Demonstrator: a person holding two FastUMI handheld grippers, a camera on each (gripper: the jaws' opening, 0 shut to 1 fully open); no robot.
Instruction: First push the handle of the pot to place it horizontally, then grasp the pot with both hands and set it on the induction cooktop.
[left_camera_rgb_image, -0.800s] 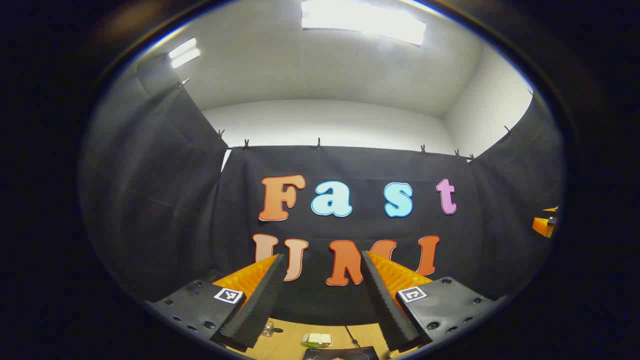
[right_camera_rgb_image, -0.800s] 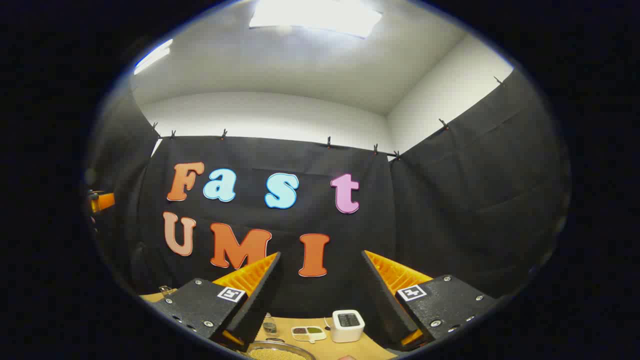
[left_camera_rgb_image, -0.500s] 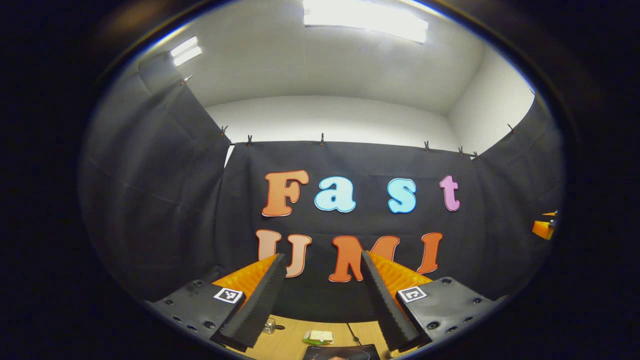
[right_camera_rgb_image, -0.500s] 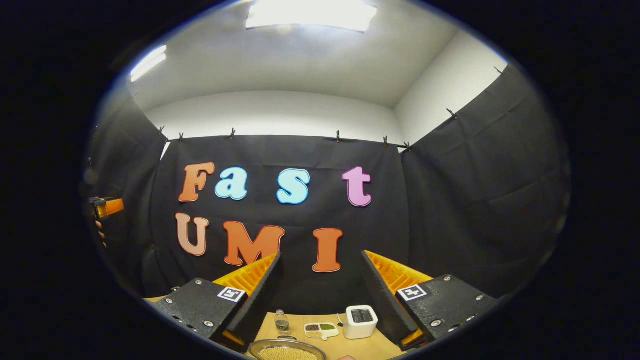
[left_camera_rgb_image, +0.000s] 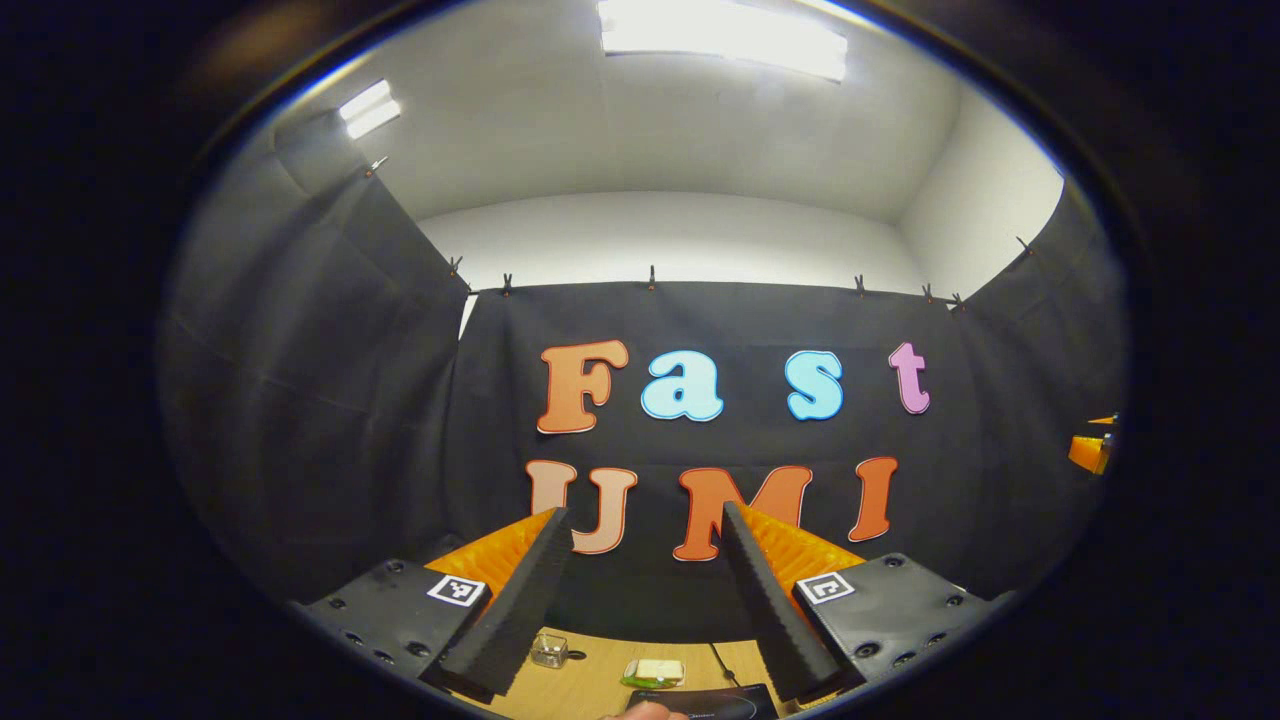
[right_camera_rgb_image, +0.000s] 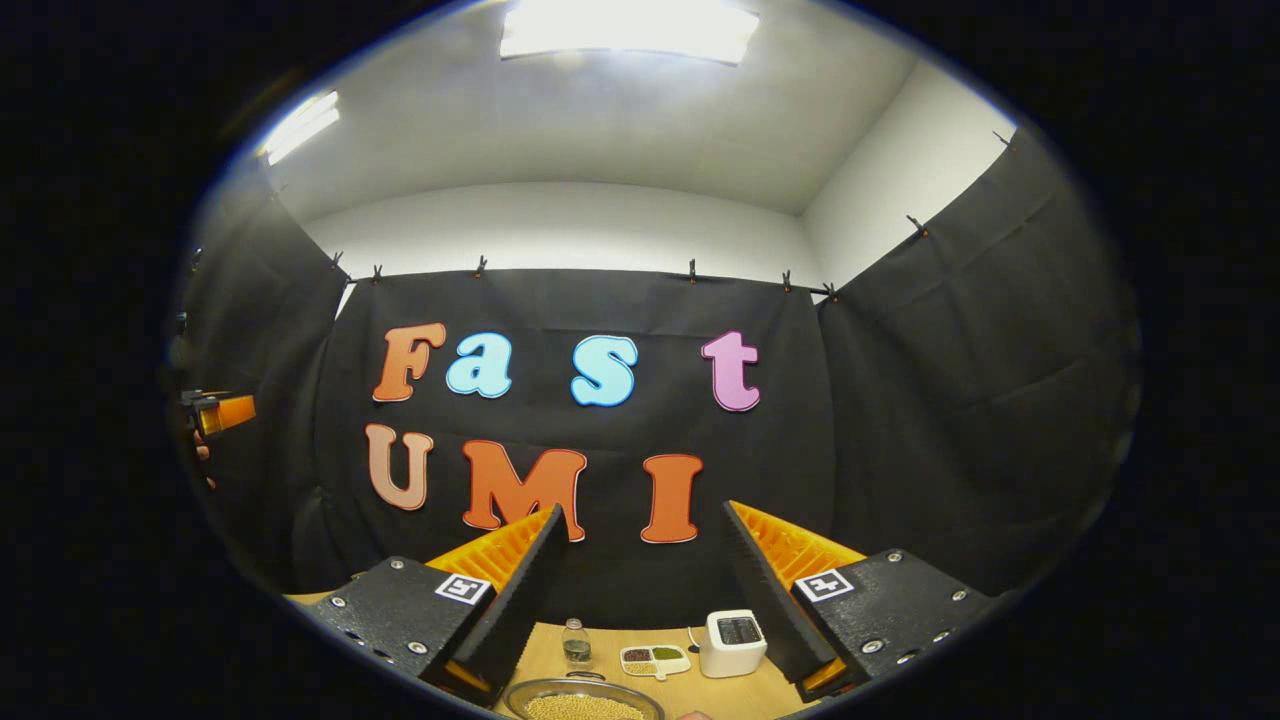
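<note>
**Both claws up high, pot low down in front**

The left claw (left_camera_rgb_image: 645, 590) is held up and points at the black cloth wall. Its two fingers are wide apart and hold nothing. The right claw (right_camera_rgb_image: 640, 590) is the same: fingers apart, nothing between them.

The tabletop (left_camera_rgb_image: 590, 680) is light wood, far below both claws. In the right gripper view a round shiny pot (right_camera_rgb_image: 583, 700) peeks in at the very bottom, full of small yellow grains. Its handle is cut off, so I cannot tell which way its long part points. In the left gripper view a dark flat slab (left_camera_rgb_image: 705, 703) lies at the bottom; I think it is the induction cooktop.

So the pot lies down and ahead, nearest the right claw. Both claws must tip down first.

Behind the pot stand a small glass bottle (right_camera_rgb_image: 574, 642), a little tray (right_camera_rgb_image: 654, 660) and a white boxy gadget (right_camera_rgb_image: 732, 642).
</note>
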